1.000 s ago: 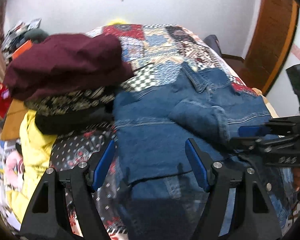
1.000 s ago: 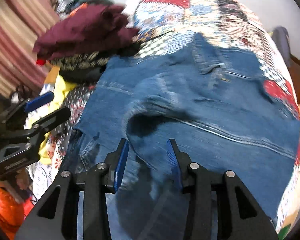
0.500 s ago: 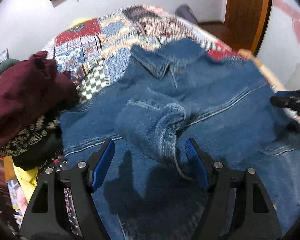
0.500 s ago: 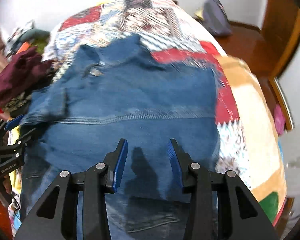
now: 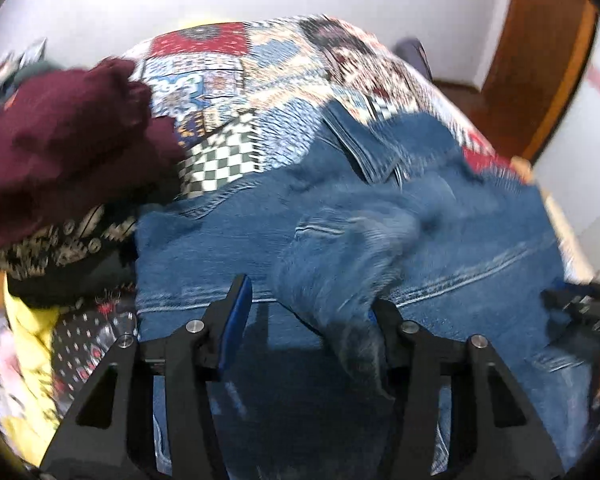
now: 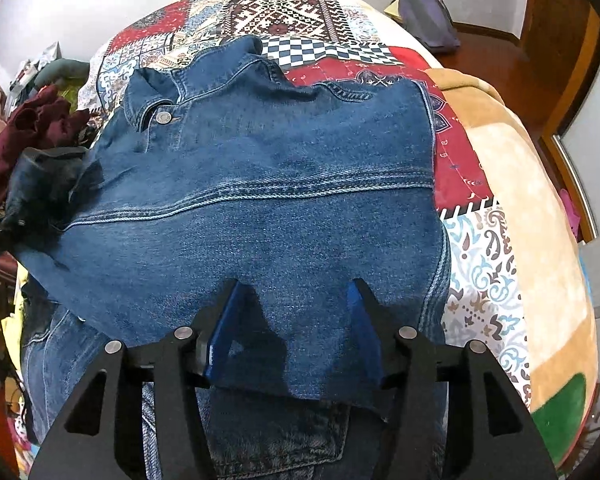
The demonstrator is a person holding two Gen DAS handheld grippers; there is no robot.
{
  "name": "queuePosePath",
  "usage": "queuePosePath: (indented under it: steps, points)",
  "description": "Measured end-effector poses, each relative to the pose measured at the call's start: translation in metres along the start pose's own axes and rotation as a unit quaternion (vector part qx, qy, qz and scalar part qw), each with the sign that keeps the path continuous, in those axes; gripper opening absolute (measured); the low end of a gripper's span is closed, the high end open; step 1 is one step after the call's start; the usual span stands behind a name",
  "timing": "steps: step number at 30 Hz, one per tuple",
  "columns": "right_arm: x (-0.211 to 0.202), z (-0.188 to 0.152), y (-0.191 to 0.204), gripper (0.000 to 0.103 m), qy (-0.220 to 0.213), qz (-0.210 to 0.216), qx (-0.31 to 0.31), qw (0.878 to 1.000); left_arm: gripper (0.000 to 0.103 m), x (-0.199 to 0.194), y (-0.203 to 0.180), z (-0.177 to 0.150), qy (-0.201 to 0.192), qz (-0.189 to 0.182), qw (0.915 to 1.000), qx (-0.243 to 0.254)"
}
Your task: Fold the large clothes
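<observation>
Denim jacket [image 6: 260, 184] spread flat — hem between right gripper [image 6: 292, 332] fingers [image 6: 220, 332].

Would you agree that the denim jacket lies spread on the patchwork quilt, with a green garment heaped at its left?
Not quite: the heaped garment is maroon, not green, as the left wrist view shows. The rest holds: the denim jacket lies spread on the patchwork quilt, with that heap at its left.

Patchwork-quilted bed [image 6: 480, 240], denim jacket [image 6: 260, 208], maroon garment [image 5: 60, 152]
</observation>
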State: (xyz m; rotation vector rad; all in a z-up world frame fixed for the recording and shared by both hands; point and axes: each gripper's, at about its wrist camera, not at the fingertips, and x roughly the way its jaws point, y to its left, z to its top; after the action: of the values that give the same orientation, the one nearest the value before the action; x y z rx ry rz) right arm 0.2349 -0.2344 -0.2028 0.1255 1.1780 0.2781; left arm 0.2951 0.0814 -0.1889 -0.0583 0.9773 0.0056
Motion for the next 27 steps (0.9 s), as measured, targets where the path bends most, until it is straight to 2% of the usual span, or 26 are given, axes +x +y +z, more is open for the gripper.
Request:
queuePosePath:
  steps: [2,4,5,7,9,12,16,17,18,20,22,23,25,27]
  points:
    - [-0.001,0.0,-0.003,0.051,-0.001,0.003,0.003,1.0,0.047,-0.006,0.015,-0.004,-0.003,-0.021,0.9992,-0.033]
    - [-0.001,-0.001,-0.004,0.051,-0.002,0.005,0.007,1.0,0.037,-0.006,0.029,-0.011,0.003,-0.039,0.9975,-0.058]
    - [-0.002,-0.001,-0.003,0.051,-0.002,0.005,0.008,1.0,0.036,-0.004,0.037,-0.017,0.014,-0.055,0.9956,-0.074]
    - [-0.002,-0.001,-0.001,0.051,-0.003,0.002,0.008,1.0,0.026,0.001,0.045,-0.028,0.025,-0.08,0.9917,-0.097]
    - [-0.002,-0.001,0.0,0.051,-0.003,-0.002,0.008,1.0,0.018,0.002,0.053,-0.038,0.024,-0.087,0.9898,-0.11]
    - [-0.004,-0.001,0.001,0.051,-0.001,-0.005,0.009,1.0,0.018,-0.01,0.058,-0.044,0.005,-0.108,0.9865,-0.123]
    - [-0.008,-0.001,0.003,0.051,0.004,-0.004,0.01,1.0,0.018,-0.032,0.055,-0.039,-0.036,-0.078,0.9914,-0.099]
    - [-0.009,-0.002,0.005,0.051,0.004,-0.007,0.006,1.0,0.019,-0.033,0.055,-0.038,-0.038,-0.072,0.9928,-0.088]
    - [-0.009,-0.003,0.006,0.051,0.004,-0.01,0.003,1.0,0.024,-0.031,0.054,-0.038,-0.032,-0.062,0.9948,-0.075]
    - [-0.007,-0.005,0.007,0.051,0.005,-0.018,-0.003,1.0,0.031,-0.02,0.055,-0.039,-0.004,-0.032,0.9975,-0.062]
    - [-0.006,-0.006,0.006,0.052,0.005,-0.019,0.0,1.0,0.048,-0.006,0.061,-0.046,0.029,-0.01,0.9975,-0.064]
    - [-0.006,-0.006,0.006,0.053,0.004,-0.02,0.002,1.0,0.052,-0.001,0.066,-0.05,0.04,-0.002,0.9967,-0.071]
    - [-0.007,-0.007,0.005,0.053,0.005,-0.018,0.007,1.0,0.062,-0.001,0.076,-0.058,0.04,-0.003,0.9949,-0.092]
    - [-0.008,-0.007,0.003,0.053,0.009,-0.016,0.01,1.0,0.066,-0.007,0.09,-0.065,0.039,-0.011,0.9926,-0.114]
